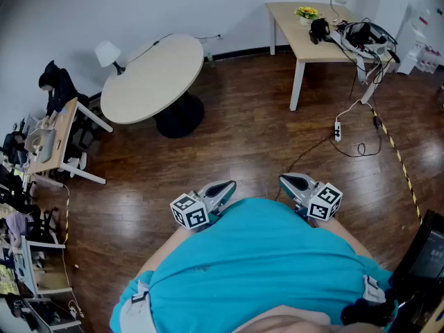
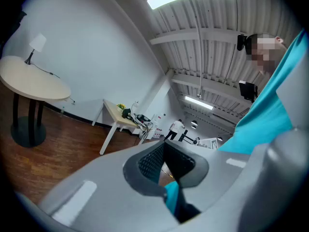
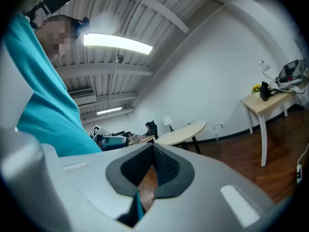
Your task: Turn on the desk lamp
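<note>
The desk lamp [image 1: 107, 53], with a white shade on a thin dark stem, stands at the far left edge of a round pale table [image 1: 156, 78]. It is small in the left gripper view [image 2: 37, 42] and tiny in the right gripper view [image 3: 168, 122]. Both grippers are held close to the person's teal shirt, far from the table. My left gripper [image 1: 228, 184] [image 2: 164, 146] has its jaw tips together and holds nothing. My right gripper [image 1: 284, 179] [image 3: 153, 149] is likewise shut and empty.
A rectangular pale table [image 1: 305, 44] at the back right carries yellow flowers [image 1: 306, 12], dark gear and cables. A power strip [image 1: 337, 130] and a cord lie on the wooden floor. Cluttered desks [image 1: 52, 141] line the left wall.
</note>
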{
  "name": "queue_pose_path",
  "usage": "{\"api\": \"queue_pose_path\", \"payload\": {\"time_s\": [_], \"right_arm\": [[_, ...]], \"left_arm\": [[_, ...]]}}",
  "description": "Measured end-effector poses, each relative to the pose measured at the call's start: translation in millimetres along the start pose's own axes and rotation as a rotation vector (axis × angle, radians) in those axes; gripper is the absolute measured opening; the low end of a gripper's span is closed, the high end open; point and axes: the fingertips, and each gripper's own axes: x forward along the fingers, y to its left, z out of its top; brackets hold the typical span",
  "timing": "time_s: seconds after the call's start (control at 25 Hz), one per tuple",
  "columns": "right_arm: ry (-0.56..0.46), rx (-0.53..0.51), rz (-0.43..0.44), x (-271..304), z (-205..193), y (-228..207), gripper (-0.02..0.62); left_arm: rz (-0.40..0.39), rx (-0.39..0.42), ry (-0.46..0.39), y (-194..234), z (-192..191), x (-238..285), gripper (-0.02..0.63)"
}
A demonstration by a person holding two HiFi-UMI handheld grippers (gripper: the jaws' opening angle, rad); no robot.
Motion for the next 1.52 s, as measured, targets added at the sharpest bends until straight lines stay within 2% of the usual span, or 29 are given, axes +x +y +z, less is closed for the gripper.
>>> {"api": "queue_pose_path", "payload": {"time_s": [0.16,0.36,0.52,0.68,0.88,1.04,1.2,1.36,1.44,1.52], "right_arm": [[-0.003,-0.005,0.004,-1,8,-33,0.002],[0.018,-0.008,0.010,40,3,-47,0.002],[0.035,-0.032,0.007,106,15,-59,0.002],[0.044,-0.063,-0.029,199,19,-69,0.002],[0.059,-0.079,-0.059,330,19,-75,0.002],[0.076,-0.098,-0.058,391,35,-89,0.002],[0.097,-0.076,-0.056,429,39,-136,0.002],[0.115,-0.009,-0.050,438,59,-232,0.002],[0.118,-0.002,-0.023,445,66,-268,0.002],[0.109,-0.005,0.003,450,68,-280,0.002]], "left_arm": [[0.005,-0.016,-0.011,15,0,28,0.002],[0.011,-0.038,-0.023,56,6,20,0.003],[-0.007,-0.051,-0.056,113,35,2,0.002],[-0.038,-0.054,-0.105,195,80,-36,0.002],[-0.065,-0.040,-0.113,302,140,-101,0.003],[-0.064,-0.071,-0.121,353,166,-114,0.005],[-0.052,-0.101,-0.132,409,176,-97,0.005],[0.002,-0.148,-0.105,464,193,-32,0.003],[0.030,-0.131,-0.101,484,203,-7,0.003],[0.059,-0.099,-0.114,492,208,0,0.003]]}}
